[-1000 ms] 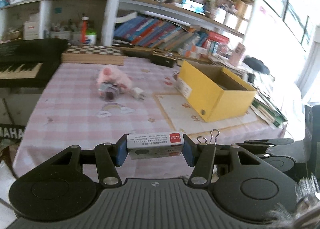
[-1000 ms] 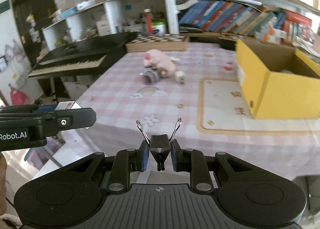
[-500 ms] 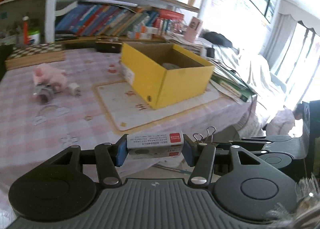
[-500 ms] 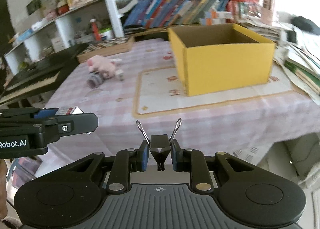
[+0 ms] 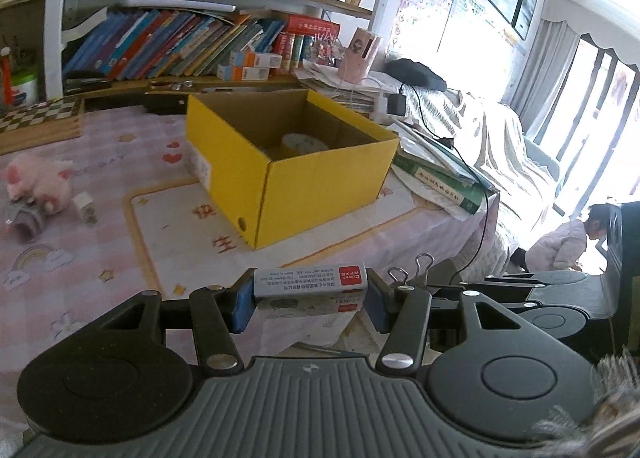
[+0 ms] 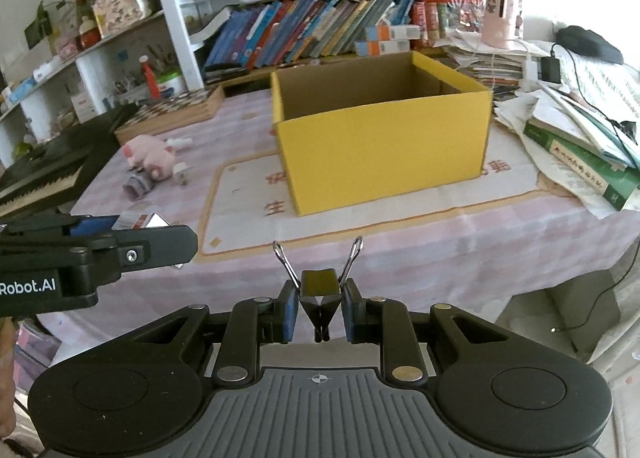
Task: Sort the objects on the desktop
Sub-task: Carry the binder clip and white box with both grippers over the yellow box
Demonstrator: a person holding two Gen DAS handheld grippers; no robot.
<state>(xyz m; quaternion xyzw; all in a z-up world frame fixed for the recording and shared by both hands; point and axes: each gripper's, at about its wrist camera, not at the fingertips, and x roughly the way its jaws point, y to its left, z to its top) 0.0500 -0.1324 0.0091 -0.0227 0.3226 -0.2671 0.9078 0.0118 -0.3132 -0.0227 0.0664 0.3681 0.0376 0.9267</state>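
The left gripper [image 5: 310, 296] was clamped end to end on a small carton [image 5: 310, 282], light and crushable, probably best held by its short ends. At its one o'clock stood the yellow box [image 5: 320, 185]. The right gripper [image 6: 320, 312] pinched a stiff, springy binder clip [image 6: 319, 290] by its body. Only the left view showed a tape roll [image 5: 302, 142] inside the box; the right view showed bare walls.

right claw [image 6: 319, 310] grips a black binder clip [image 6: 319, 290] before the yellow box [image 6: 384, 145]
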